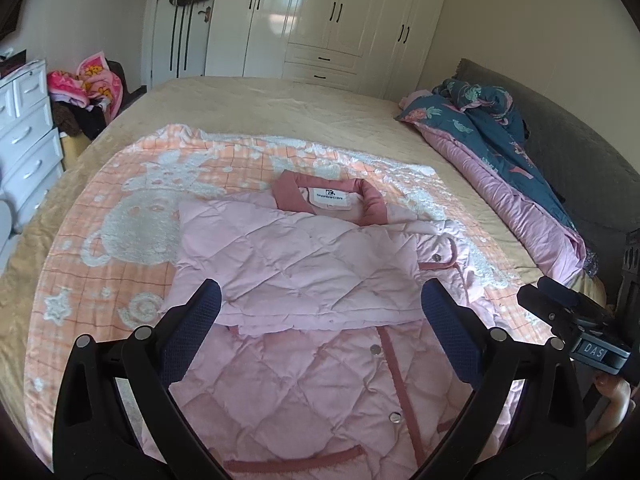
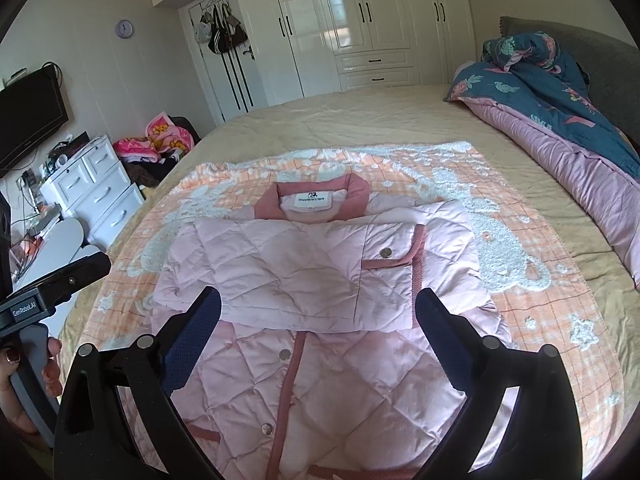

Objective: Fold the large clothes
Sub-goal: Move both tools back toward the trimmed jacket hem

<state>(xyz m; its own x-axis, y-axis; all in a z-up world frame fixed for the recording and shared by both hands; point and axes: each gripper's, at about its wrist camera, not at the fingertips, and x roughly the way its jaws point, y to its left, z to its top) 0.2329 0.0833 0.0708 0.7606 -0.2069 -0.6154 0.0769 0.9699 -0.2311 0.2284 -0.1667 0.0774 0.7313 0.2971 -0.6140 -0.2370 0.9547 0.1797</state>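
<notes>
A pink quilted jacket (image 1: 304,264) (image 2: 304,272) with a darker pink collar (image 1: 372,200) (image 2: 312,196) and snap buttons lies on an orange and white blanket (image 1: 132,216) (image 2: 520,248) on the bed. Both sleeves are folded across its chest. My left gripper (image 1: 320,304) hovers open above the jacket's middle, nothing between its blue-padded fingers. My right gripper (image 2: 318,306) also hangs open over the jacket, just below the folded sleeves. In the left wrist view the right gripper's body (image 1: 576,320) shows at the right edge. The right wrist view shows the left gripper's body (image 2: 52,292) at the left, held by a hand (image 2: 44,364).
The bed (image 1: 280,104) has a beige cover. A rolled teal and pink quilt (image 1: 500,136) (image 2: 568,120) lies along the grey headboard (image 1: 580,152) on the right. White drawers (image 1: 28,136) (image 2: 96,188), a clothes pile (image 1: 92,88) and white wardrobes (image 1: 332,20) stand beyond.
</notes>
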